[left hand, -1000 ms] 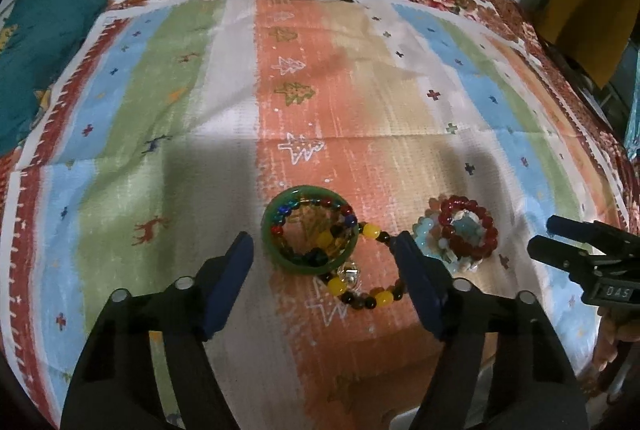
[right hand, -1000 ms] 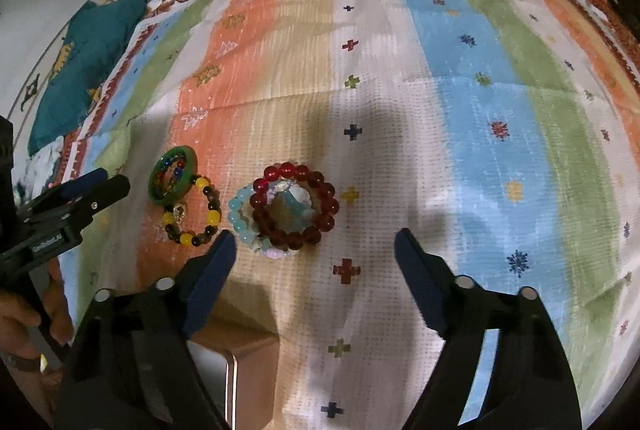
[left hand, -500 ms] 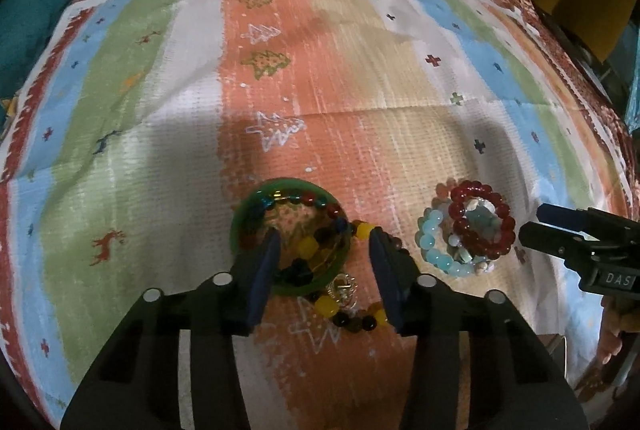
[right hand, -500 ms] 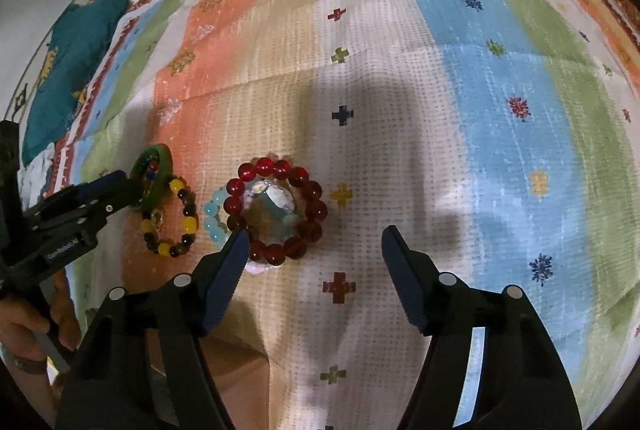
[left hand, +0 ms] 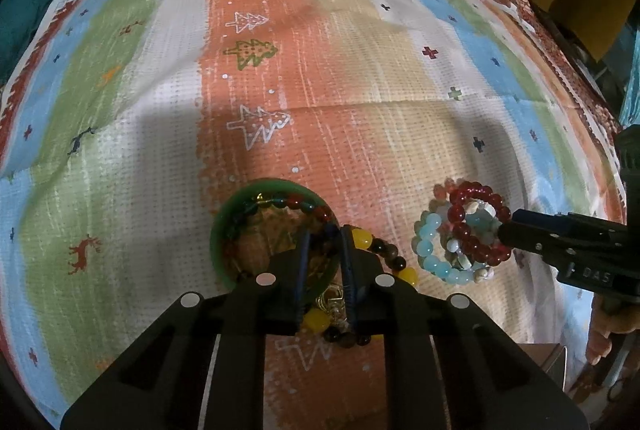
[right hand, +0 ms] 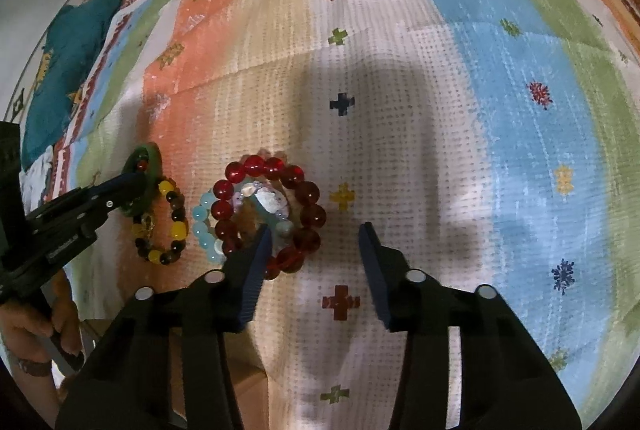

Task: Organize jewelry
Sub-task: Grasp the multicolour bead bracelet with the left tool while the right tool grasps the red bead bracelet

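Two claws work over the striped cloth [left hand: 360, 102]. We see the left claw [left hand: 325, 234] nearly shut and closing on the near rim of the green bangle [left hand: 218, 242], a multicolour bead string inside it; the yellow-and-dark bracelet [left hand: 362, 238] lies just beside. The right claw [right hand: 316, 234] is partly open and closing, its left finger [right hand: 256, 254] inside the red bracelet [right hand: 308, 190], whose near-right arc sits between the jaws. Pale blue beads [right hand: 200, 226] lie beneath the red.
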The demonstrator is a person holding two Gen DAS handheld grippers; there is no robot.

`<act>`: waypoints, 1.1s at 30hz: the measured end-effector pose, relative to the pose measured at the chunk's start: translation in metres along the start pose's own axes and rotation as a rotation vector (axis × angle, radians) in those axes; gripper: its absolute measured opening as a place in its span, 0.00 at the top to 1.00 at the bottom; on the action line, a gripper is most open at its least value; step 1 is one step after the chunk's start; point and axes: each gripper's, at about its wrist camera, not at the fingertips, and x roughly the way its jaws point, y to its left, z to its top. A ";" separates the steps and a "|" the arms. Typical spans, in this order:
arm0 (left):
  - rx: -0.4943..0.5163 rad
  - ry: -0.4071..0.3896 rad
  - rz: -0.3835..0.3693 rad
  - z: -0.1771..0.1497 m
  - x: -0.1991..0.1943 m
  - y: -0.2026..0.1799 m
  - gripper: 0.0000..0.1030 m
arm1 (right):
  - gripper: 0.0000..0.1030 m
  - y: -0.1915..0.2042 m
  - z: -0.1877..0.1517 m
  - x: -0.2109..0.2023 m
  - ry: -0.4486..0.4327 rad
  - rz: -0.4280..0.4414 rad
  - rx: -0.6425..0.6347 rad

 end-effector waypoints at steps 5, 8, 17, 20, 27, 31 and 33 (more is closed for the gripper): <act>-0.014 -0.009 -0.005 0.001 -0.003 0.001 0.91 | 0.78 0.001 -0.001 -0.001 0.010 0.038 0.004; -0.013 -0.011 0.000 0.001 -0.005 0.000 0.91 | 0.80 0.004 -0.001 -0.002 0.007 0.032 -0.011; -0.022 -0.041 -0.008 0.004 -0.021 0.001 0.91 | 0.86 0.003 -0.002 -0.009 0.000 0.037 -0.027; -0.015 -0.055 -0.002 0.005 -0.028 -0.001 0.91 | 0.86 0.006 -0.004 -0.014 -0.008 0.042 -0.037; -0.016 -0.087 0.009 0.006 -0.042 -0.001 0.91 | 0.86 0.018 -0.003 -0.031 -0.049 0.033 -0.086; -0.008 -0.107 0.027 0.005 -0.051 -0.003 0.91 | 0.86 0.024 -0.003 -0.039 -0.069 0.031 -0.112; -0.011 -0.115 0.029 0.004 -0.055 -0.003 0.91 | 0.86 0.029 -0.003 -0.043 -0.076 0.039 -0.124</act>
